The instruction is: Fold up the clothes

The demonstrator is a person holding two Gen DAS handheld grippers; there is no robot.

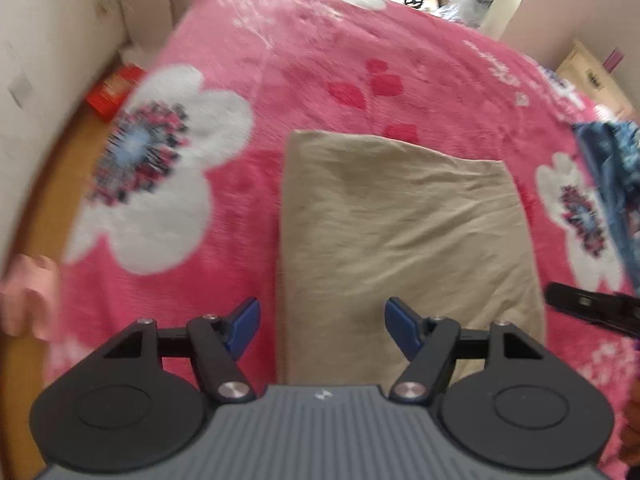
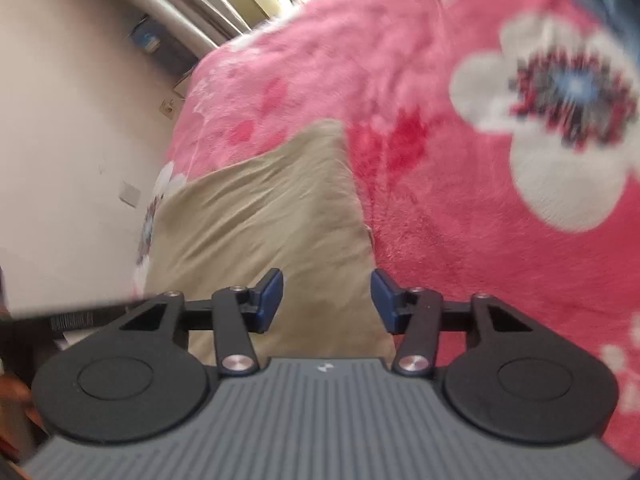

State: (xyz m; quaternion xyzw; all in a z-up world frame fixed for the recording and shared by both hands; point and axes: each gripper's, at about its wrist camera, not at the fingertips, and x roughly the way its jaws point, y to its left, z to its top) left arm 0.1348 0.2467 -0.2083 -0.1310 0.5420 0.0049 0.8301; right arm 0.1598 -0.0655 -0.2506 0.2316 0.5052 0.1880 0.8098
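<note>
A folded beige garment point(image 1: 404, 232) lies flat on a pink flowered blanket point(image 1: 320, 72). My left gripper point(image 1: 322, 330) is open and empty, above the garment's near left edge. In the right wrist view the same beige garment point(image 2: 260, 224) lies on the blanket point(image 2: 460, 240). My right gripper point(image 2: 327, 300) is open and empty, above its near right edge. The tip of the right gripper shows at the right edge of the left wrist view point(image 1: 592, 308). Both views are motion blurred.
A blue patterned cloth point(image 1: 616, 184) lies on the blanket to the right. A pink cloth point(image 1: 28, 296) sits at the bed's left edge. A red box point(image 1: 112, 92) is on the floor by the white wall point(image 1: 48, 80). A doorway with clutter is beyond the bed.
</note>
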